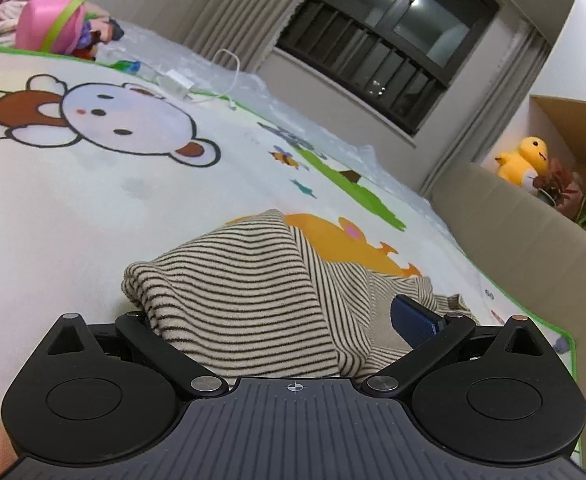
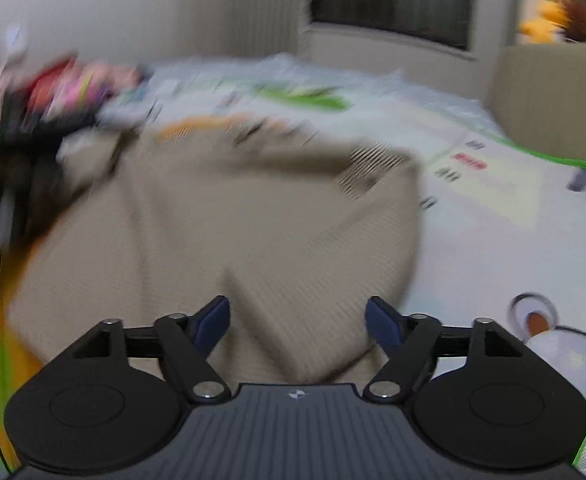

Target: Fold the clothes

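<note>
A beige garment with thin dark stripes (image 1: 249, 280) lies bunched on the cartoon play mat (image 1: 93, 208). My left gripper (image 1: 293, 320) is open, low over the mat, with the cloth lying between its fingers; only the right blue pad (image 1: 413, 322) shows, the left one is under the fabric. In the blurred right wrist view the same garment (image 2: 233, 220) spreads over the mat (image 2: 513, 216). My right gripper (image 2: 298, 322) is open just above the garment's near edge and holds nothing.
A pile of clothes and a pink basket (image 1: 49, 26) sit at the mat's far left. A white charger and cable (image 1: 177, 82) lie on the mat. A beige sofa (image 1: 533, 248) borders the right side, with a yellow plush (image 1: 525, 160) behind.
</note>
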